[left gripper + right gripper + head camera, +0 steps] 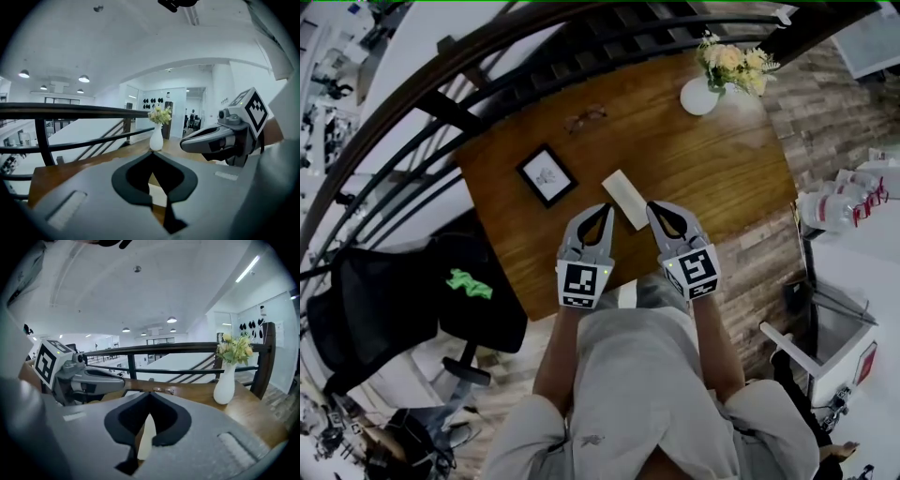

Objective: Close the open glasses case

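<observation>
The glasses case (625, 199) is a pale cream oblong lying flat on the wooden table (712, 178), just beyond both gripper tips. Whether its lid is up, I cannot tell. My left gripper (605, 208) hovers at the case's near left side, shut with nothing in it. My right gripper (653, 206) hovers at its near right side, also shut and empty. In the left gripper view the jaws (151, 153) meet at the tip, with the case (158, 193) showing pale through their gap. The right gripper view shows the same: shut gripper (150, 393), case (146, 439) below.
A pair of glasses (585, 118) lies at the table's far side. A black-framed picture (547, 175) lies to the left, and a white vase of flowers (701, 94) stands at the far right. A dark railing (487, 75) runs behind the table. A black chair (384, 300) is at the left.
</observation>
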Available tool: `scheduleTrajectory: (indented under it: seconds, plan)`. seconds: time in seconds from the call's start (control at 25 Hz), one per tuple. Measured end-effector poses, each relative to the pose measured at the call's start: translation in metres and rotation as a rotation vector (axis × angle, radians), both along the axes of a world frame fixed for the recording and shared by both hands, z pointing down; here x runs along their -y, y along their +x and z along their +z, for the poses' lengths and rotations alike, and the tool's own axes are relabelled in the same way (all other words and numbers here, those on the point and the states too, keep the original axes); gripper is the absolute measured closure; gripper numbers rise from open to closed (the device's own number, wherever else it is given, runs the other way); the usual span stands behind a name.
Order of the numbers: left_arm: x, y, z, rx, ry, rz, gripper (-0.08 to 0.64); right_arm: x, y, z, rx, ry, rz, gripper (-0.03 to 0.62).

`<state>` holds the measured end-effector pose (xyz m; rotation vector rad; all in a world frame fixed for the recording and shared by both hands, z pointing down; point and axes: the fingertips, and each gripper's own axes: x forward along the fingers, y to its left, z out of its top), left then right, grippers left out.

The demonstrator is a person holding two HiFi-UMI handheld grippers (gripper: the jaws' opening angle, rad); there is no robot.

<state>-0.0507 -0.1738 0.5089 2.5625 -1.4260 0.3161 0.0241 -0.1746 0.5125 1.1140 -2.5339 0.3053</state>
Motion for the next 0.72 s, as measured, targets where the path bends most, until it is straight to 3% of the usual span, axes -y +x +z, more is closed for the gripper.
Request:
scheduleTrajectory:
  seconds: [0.48,0.72]
  plan:
    - [-0.011,-0.002,-0.053,-0.069,0.169,0.035,0.54,-0.017,0.003,-0.044,0.033,0.129,0.1,0.591]
    - [-0.012,-0.004,-0.061,-0.085,0.191,0.034,0.54,-0.018,0.009,-0.061,0.05,0.181,0.128,0.591]
